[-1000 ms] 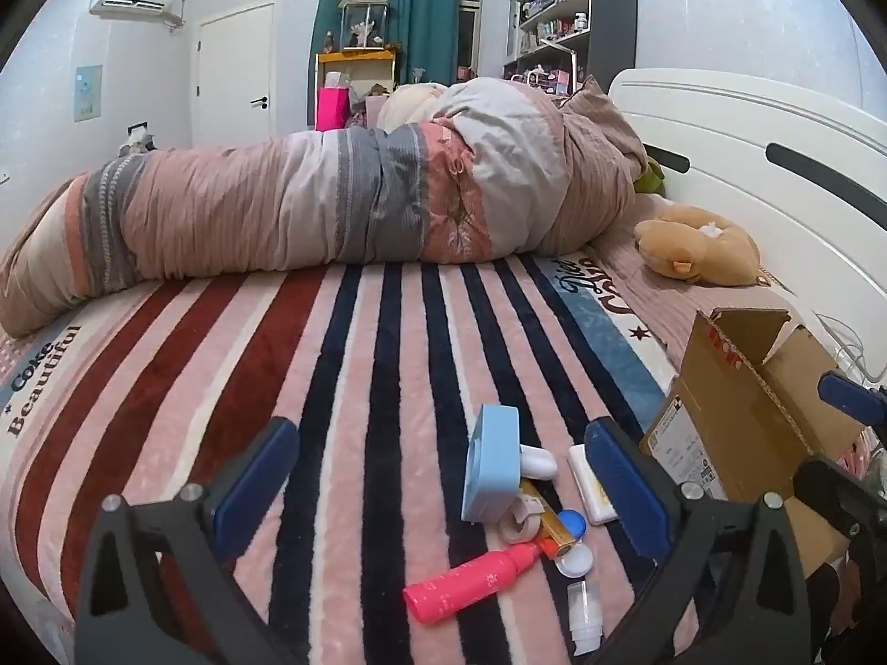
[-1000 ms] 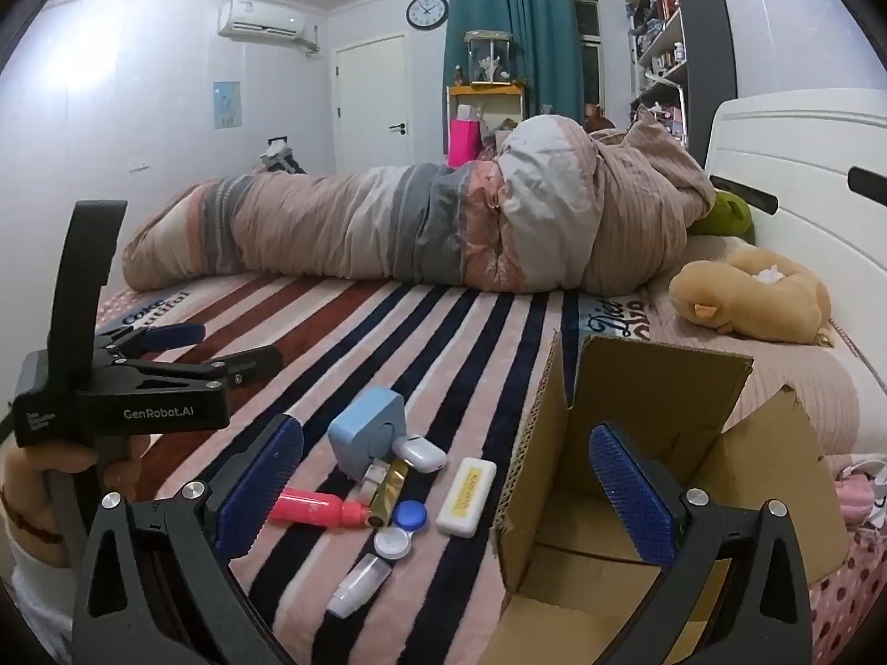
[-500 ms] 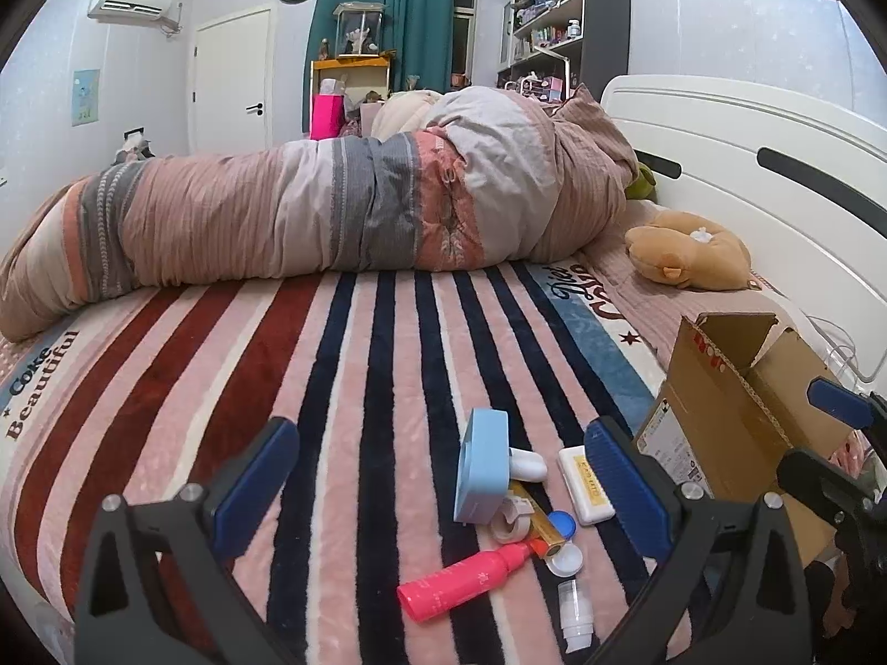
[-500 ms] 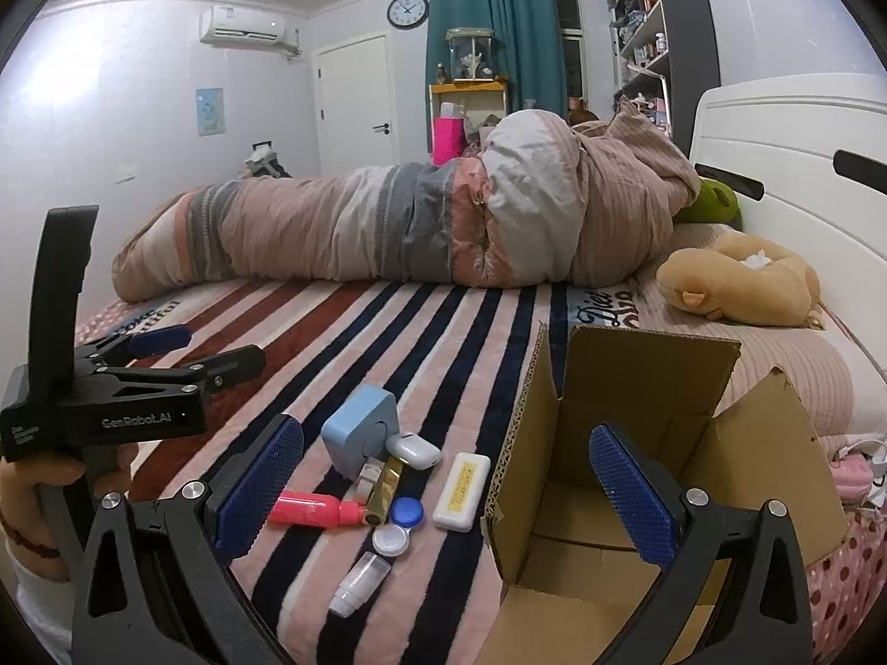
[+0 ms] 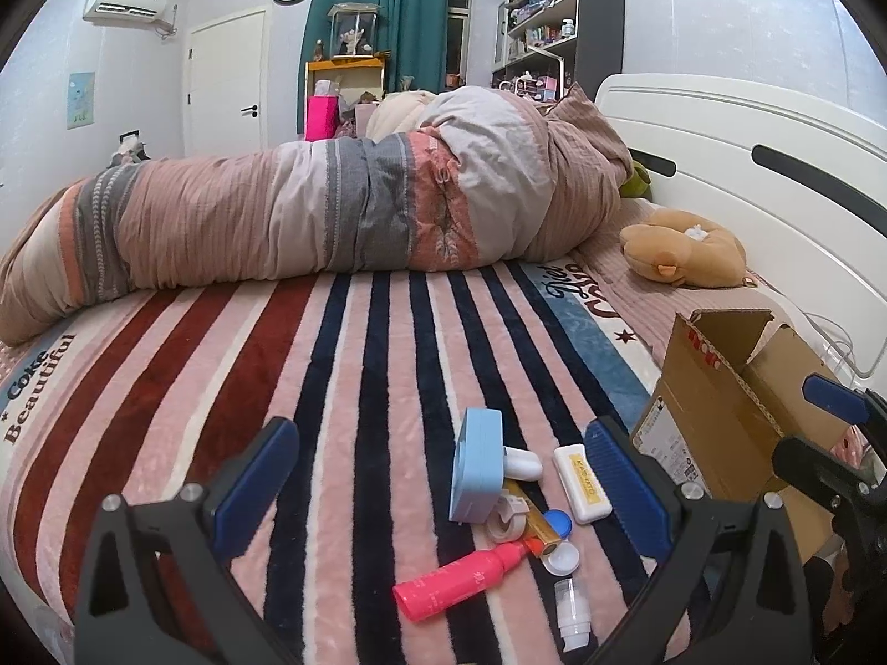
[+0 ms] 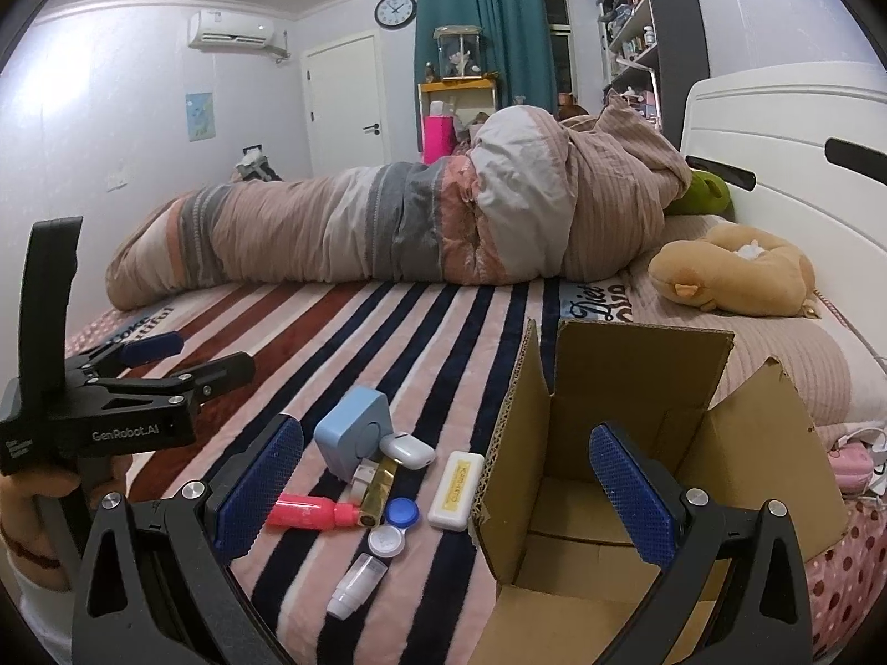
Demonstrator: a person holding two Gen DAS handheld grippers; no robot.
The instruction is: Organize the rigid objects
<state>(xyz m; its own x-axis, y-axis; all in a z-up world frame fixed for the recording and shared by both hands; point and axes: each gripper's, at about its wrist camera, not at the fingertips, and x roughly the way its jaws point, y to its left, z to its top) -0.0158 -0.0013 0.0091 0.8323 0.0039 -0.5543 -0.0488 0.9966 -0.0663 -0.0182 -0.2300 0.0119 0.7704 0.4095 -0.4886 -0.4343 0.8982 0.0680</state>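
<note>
Nothing is packed yet, so this looks like the start. The small items, among them a pink bottle (image 6: 302,515), a blue square case (image 6: 355,436) and a white bar (image 6: 455,491), lie clustered on the striped bed, just left of the open, empty cardboard box (image 6: 626,388). The left gripper (image 5: 438,490) and right gripper (image 6: 446,490) both hover, jaws apart and empty. The next move calls for lowering one gripper onto an item and closing on it.

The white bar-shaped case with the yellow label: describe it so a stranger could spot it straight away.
Start at the open cardboard box on the striped blanket. Just outside its left wall lies a cluster of small items, and the white case with the yellow label is the one nearest the box. Unlike the round caps and pink bottle beside it, it is a flat rounded bar with a yellow strip on top.
</note>
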